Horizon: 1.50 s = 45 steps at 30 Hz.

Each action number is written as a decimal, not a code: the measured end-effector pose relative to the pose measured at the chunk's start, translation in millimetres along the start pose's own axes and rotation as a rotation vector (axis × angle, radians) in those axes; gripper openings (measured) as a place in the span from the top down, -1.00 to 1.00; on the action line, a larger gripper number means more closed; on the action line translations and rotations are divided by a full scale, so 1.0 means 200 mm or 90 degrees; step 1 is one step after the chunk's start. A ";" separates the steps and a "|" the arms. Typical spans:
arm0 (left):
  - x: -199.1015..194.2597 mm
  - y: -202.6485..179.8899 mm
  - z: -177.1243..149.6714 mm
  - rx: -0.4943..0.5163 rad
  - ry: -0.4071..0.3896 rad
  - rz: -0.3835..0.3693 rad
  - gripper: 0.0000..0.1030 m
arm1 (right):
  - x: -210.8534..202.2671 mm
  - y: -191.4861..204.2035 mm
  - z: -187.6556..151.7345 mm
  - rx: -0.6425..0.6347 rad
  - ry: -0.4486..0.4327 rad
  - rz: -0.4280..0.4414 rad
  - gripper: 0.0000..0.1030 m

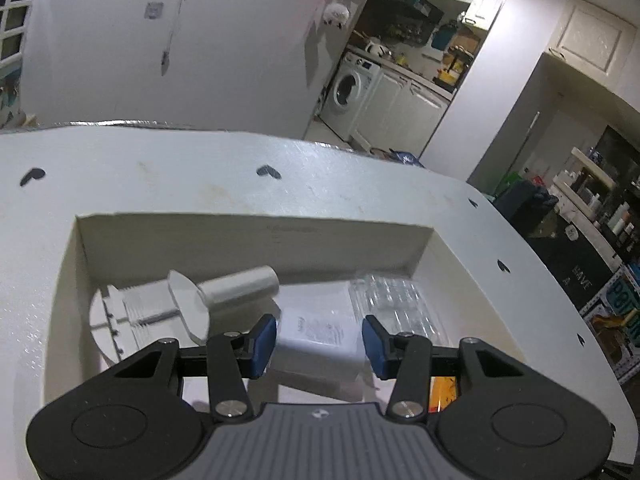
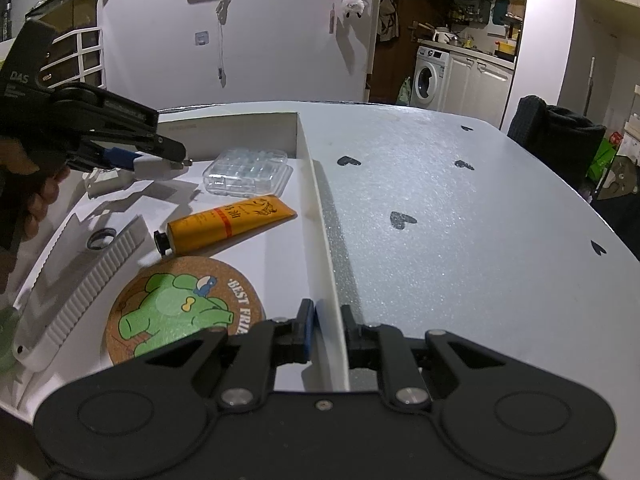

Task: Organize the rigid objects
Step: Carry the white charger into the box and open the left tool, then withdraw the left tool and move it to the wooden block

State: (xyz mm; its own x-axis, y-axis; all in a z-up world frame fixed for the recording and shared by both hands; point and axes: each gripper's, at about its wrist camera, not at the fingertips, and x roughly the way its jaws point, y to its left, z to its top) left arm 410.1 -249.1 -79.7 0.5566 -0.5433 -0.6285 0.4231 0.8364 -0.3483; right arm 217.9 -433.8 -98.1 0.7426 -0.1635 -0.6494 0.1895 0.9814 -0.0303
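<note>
Counter (image 2: 460, 216): white textured surface with black heart marks; carries a shallow white box (image 2: 316, 208). All places below are given relative to the box.
Right gripper (image 2: 330, 332): at the near end of the box's right wall; jaws clamped on that wall, one blue pad inside, the other outside.
Cork coaster (image 2: 180, 308): inside, near end, flat on the floor; green cartoon print.
White ridged part (image 2: 80, 280): inside, along the left side, beside the coaster.
Orange tube (image 2: 228, 222): inside, mid-length, lying flat, black cap toward the left.
Left gripper (image 1: 319, 344): above the interior, left half; jaws apart, a white adapter (image 1: 320, 332) lying between the blue pads; contact cannot be told.
Clear plastic case (image 2: 246, 170): inside, far end, near the right wall, beyond the tube.
White threaded fitting (image 1: 180, 304): inside, far left corner, on its side.
Background: washing machine (image 2: 430, 76) in a kitchen alcove well beyond the box.
</note>
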 end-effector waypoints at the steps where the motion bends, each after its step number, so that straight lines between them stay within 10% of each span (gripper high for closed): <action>1: 0.00 0.00 0.00 0.001 0.005 0.000 -0.09 | 0.00 0.00 0.00 -0.001 0.000 0.000 0.72; 22: -0.18 -0.10 -0.11 0.051 0.028 -0.013 -0.93 | 0.00 0.00 0.00 0.000 0.000 -0.002 0.72; 45: -0.67 -0.06 -0.24 0.149 -0.024 -0.063 -1.00 | 0.00 0.00 0.00 0.002 -0.001 -0.005 0.71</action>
State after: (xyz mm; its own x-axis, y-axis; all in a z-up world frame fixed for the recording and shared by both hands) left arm 297.1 -183.6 -24.5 0.5288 -0.6270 -0.5720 0.6280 0.7425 -0.2332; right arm 216.8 -433.9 -97.8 0.7420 -0.1709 -0.6482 0.1974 0.9798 -0.0324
